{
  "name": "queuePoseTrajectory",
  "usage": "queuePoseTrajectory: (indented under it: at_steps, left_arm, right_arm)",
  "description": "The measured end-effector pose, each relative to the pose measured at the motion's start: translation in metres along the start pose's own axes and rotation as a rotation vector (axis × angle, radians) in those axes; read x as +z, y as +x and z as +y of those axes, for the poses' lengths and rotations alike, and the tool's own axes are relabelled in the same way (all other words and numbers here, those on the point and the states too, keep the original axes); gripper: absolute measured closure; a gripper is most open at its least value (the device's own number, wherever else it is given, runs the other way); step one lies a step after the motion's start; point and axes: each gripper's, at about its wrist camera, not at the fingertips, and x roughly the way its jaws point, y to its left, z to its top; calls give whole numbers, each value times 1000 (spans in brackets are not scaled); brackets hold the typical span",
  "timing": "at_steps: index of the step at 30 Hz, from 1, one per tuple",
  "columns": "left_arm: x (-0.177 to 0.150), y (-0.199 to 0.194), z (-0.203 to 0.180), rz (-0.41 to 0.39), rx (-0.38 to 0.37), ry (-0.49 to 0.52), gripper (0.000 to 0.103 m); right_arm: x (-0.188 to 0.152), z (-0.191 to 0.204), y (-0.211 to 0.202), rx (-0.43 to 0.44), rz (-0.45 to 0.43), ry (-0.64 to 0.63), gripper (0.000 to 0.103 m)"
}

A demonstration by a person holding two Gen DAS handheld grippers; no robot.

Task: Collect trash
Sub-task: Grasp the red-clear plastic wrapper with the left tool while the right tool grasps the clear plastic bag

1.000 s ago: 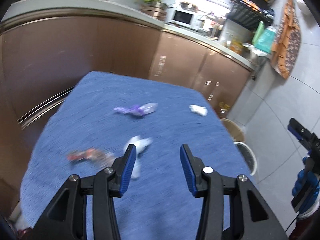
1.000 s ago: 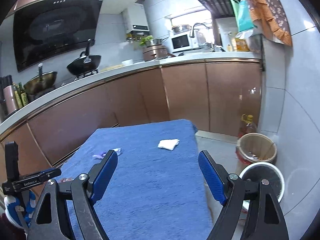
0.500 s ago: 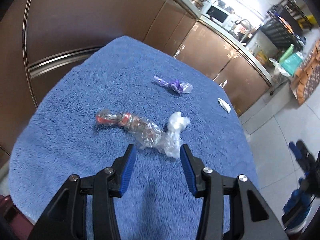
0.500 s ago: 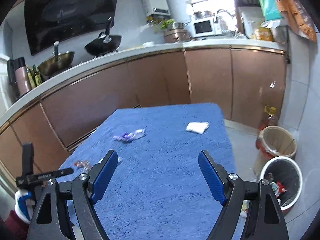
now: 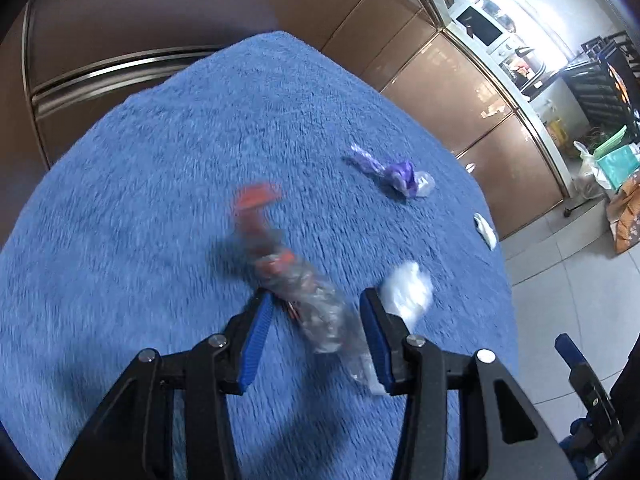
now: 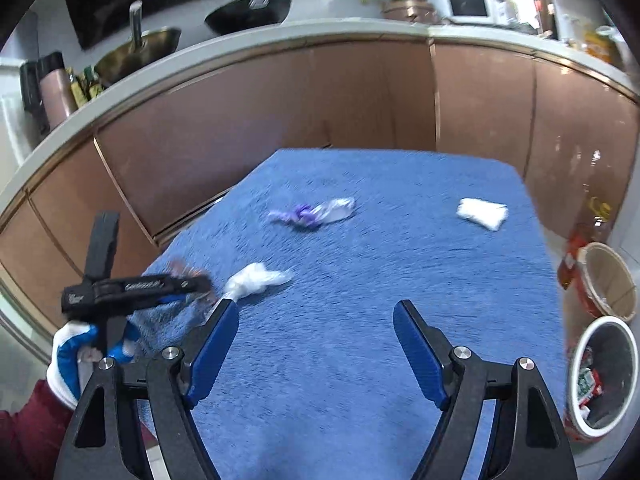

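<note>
The left gripper [image 5: 316, 332] is down low over the blue fleece-covered table [image 5: 160, 200], its 2 blue-padded jaws standing apart on either side of a crushed clear plastic bottle with a red cap and red label [image 5: 296, 280]; the pads do not look to be pressing on it yet, so I would say this is the approach to the 1st grab, with the bottle lined up lengthwise between the fingers so a squeeze would catch its body. Just to the right of that gripper lies a crumpled clear-white plastic bag [image 5: 408, 288], touching or nearly touching the bottle's tail; blur makes that hard to settle. The right gripper [image 6: 316, 340] hangs over bare cloth with nothing between its jaws, which stand wide and are closing a little. Farther off sit a twisted purple-and-clear wrapper [image 6: 310, 214] and, near the far right edge, a folded white tissue [image 6: 482, 213], both well apart from either tool. On the floor to the right stand 2 containers: a white-rimmed bin [image 6: 600, 376] already holding some red and green packaging, and behind it a tan basket [image 6: 612, 280] whose contents I cannot make out.
</note>
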Motion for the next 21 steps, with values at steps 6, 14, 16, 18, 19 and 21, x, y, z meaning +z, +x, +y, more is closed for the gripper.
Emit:
queuePoseTrajectory:
  at_steps: [6,14,16,18,19,21]
  left_arm:
    - [15,10,7,-39,38,72,80]
    - [15,10,26,-69,-53,47,90]
    - [15,10,31,-70,-77,27,90]
    - [16,9,34,-71,-93,17,90]
    - [16,9,37,-71,-98,15,90]
    - [17,8,40,-71,-107,9,90]
  right_arm:
    - [10,19,45,69,80,-22,29]
    - [16,41,104,184,193,-26,45]
    - [16,43,117,198,219,-17,48]
    - [14,43,128,210,242,2,49]
    - [14,43,134,211,252,14,50]
    - [14,41,143,202,265,32,51]
